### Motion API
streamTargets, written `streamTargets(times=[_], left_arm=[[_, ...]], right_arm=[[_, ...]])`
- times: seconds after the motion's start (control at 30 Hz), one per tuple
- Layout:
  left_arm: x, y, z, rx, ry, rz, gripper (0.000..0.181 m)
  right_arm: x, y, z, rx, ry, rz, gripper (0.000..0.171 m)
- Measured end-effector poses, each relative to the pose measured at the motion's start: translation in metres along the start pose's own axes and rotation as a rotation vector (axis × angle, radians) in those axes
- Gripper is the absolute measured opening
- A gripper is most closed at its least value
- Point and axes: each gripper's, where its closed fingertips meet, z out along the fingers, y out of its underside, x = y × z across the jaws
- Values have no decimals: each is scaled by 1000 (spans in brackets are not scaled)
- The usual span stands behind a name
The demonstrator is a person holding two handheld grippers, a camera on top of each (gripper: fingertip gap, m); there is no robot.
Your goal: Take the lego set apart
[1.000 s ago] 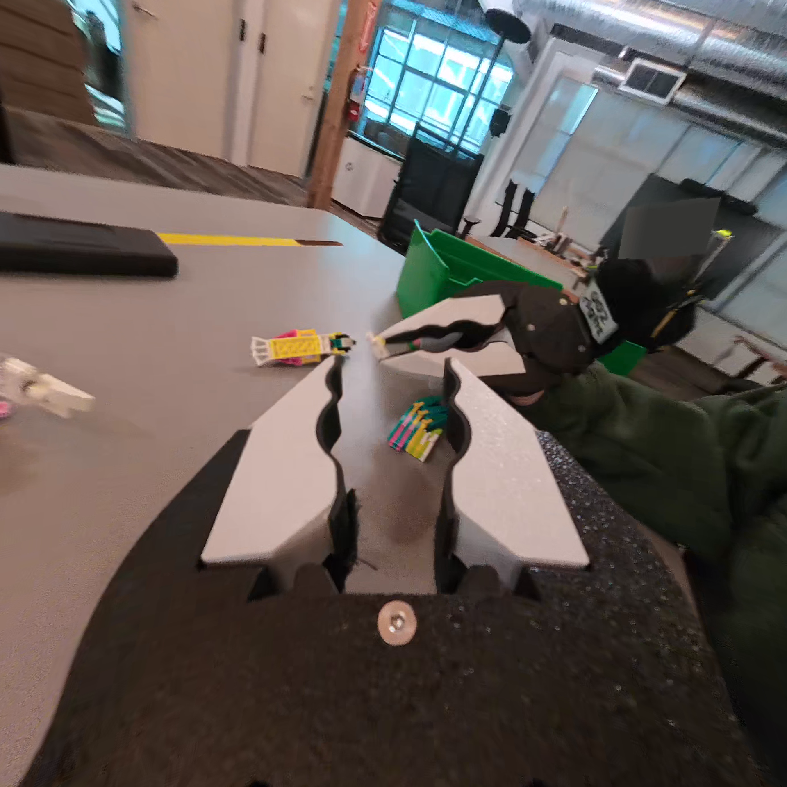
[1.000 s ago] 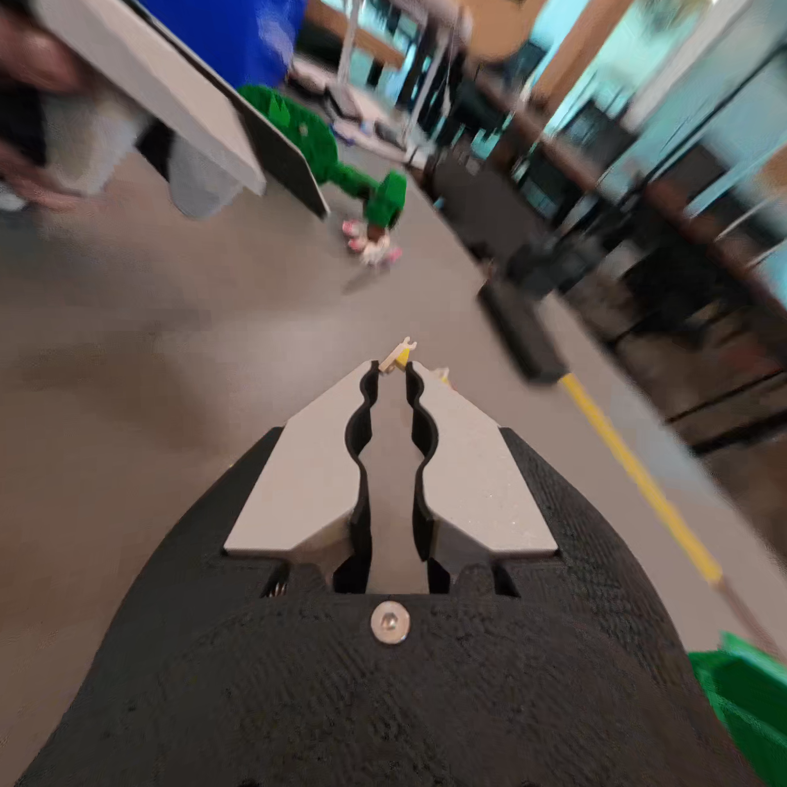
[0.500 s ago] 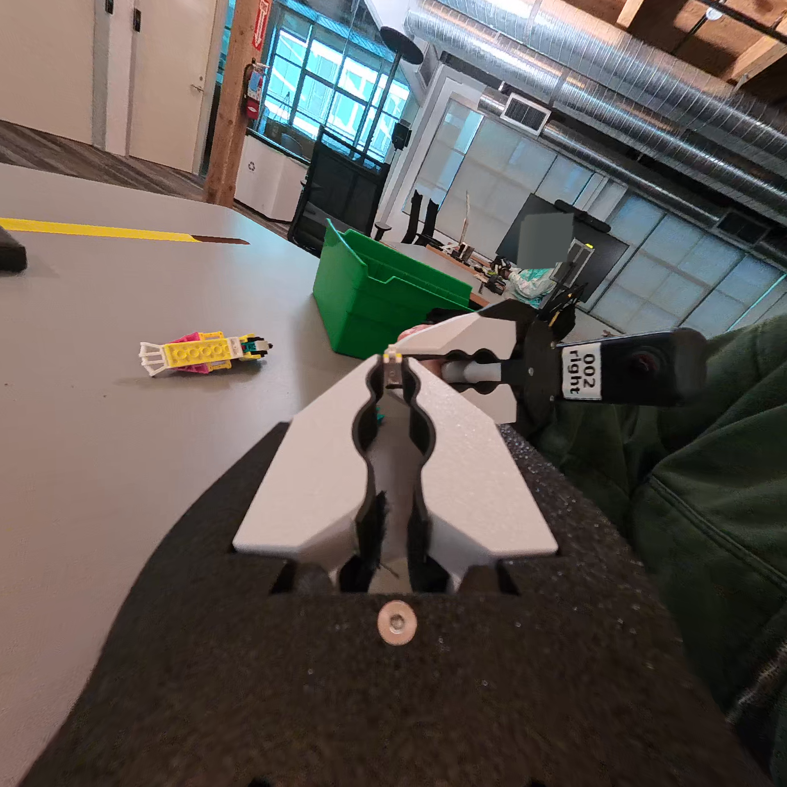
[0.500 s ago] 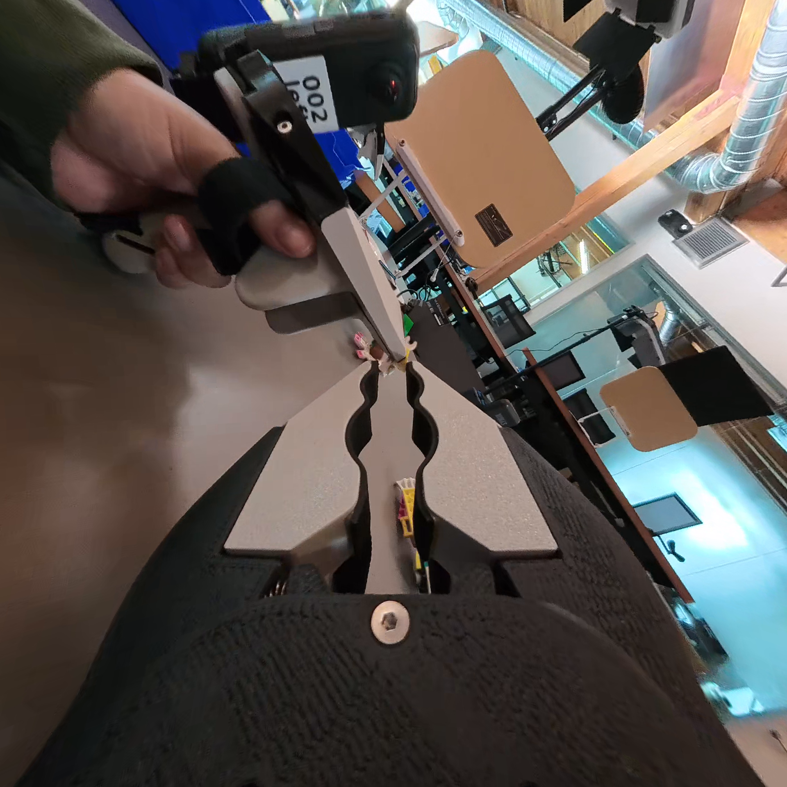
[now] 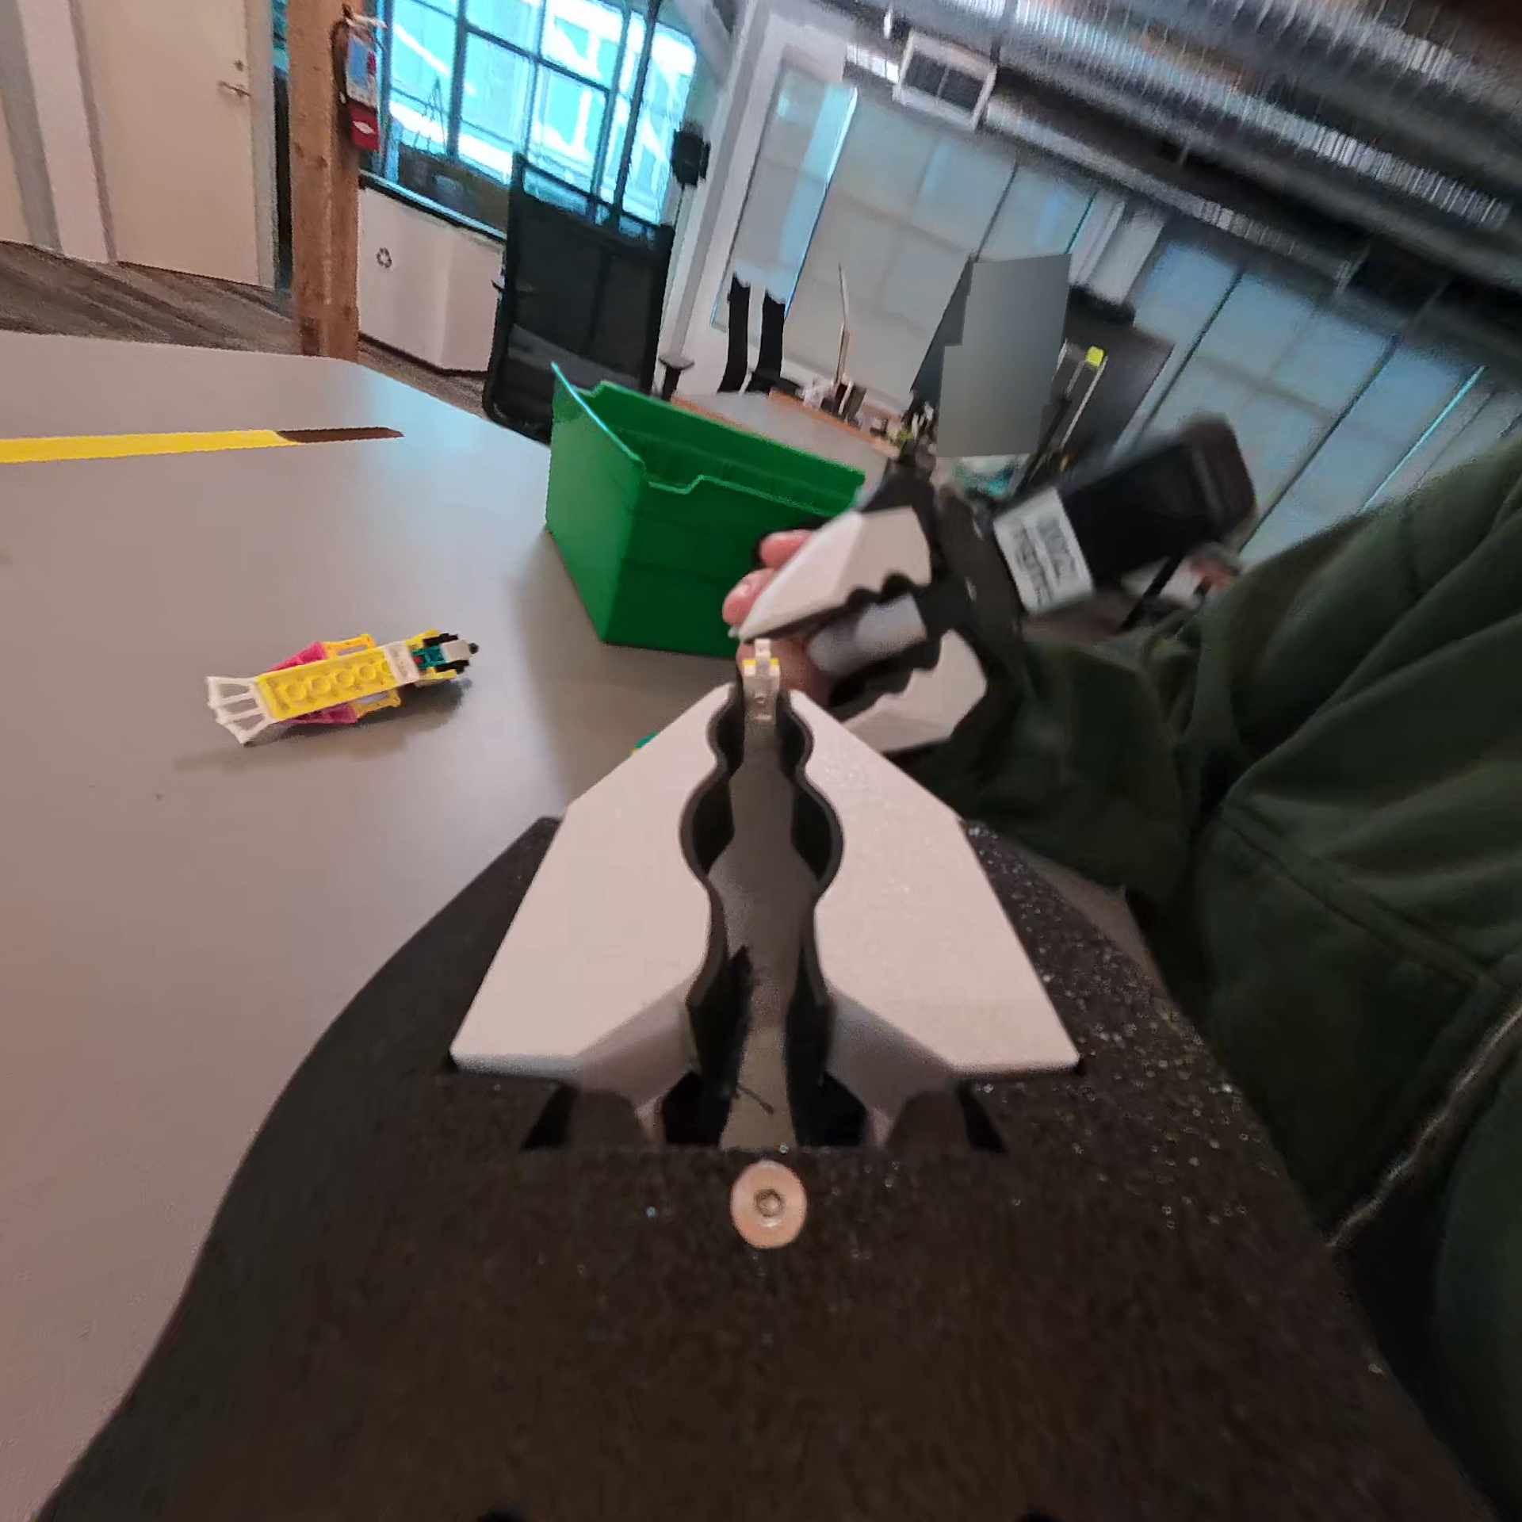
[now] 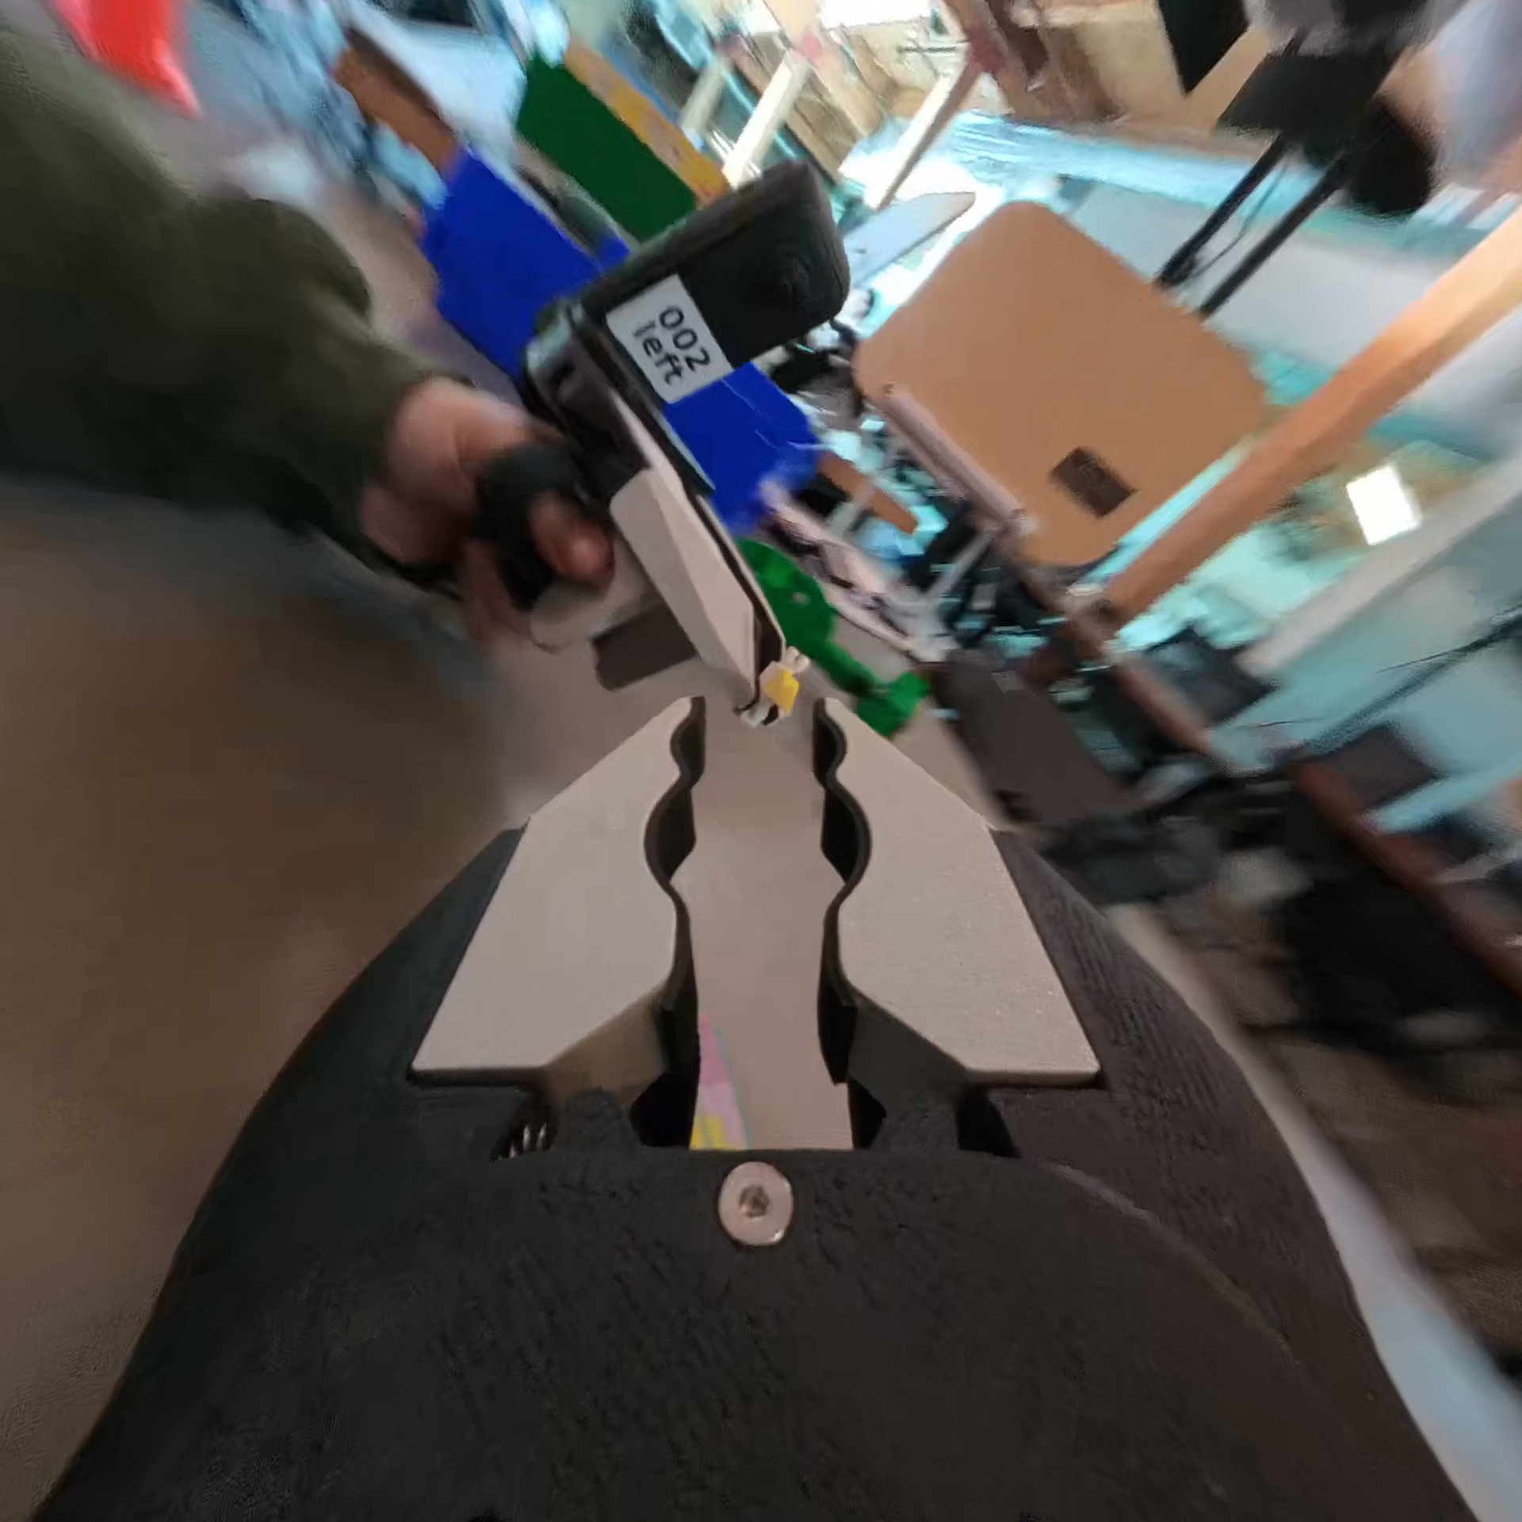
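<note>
My left gripper is shut on a small white and yellow lego piece and holds it above the grey table. In the right wrist view the same piece sticks out of the left gripper's tip. My right gripper is open, its tips on either side of that piece and just below it. It also shows in the left wrist view, jaws apart, right behind the piece. A yellow, pink and white lego model lies on the table to the left.
A green bin stands on the table behind the grippers. Yellow tape marks the far left of the table. Green lego pieces lie farther off in the right wrist view. Pastel bricks show under the right gripper.
The right gripper has opened and let go of the small piece, which stays in the left gripper. Earlier the left gripper closed on the piece as both grippers rose off the table.
</note>
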Motion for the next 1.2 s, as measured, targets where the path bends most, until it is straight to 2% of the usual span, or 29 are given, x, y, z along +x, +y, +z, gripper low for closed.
streamTargets(times=[0.03,0.1,0.17,0.3,0.7,1.03,1.07,1.1,1.13,1.2], left_arm=[[2,3,0,-36,-1,48,6],[8,11,1,-101,11,130,6],[19,15,5,-124,51,185,6],[23,22,7,-153,74,201,6],[31,16,6,-145,60,282,5],[40,11,5,-103,122,232,5],[46,-2,2,-16,159,213,0],[56,-30,-11,140,224,150,0],[51,-44,-23,200,197,147,0],[34,-43,-31,169,72,195,0]], right_arm=[[-1,-2,-3,36,-74,153,25],[-2,-6,-11,98,-230,457,17],[-7,-7,-16,119,-361,645,9],[-17,-8,-19,131,-458,731,10],[-18,-13,-28,120,-500,674,5],[-21,-15,-38,48,-505,539,4],[-25,-3,-37,-26,-496,498,0],[-31,19,-36,-147,-486,438,0],[-37,33,-35,-204,-488,422,0],[-40,21,-29,-141,-502,481,0]])
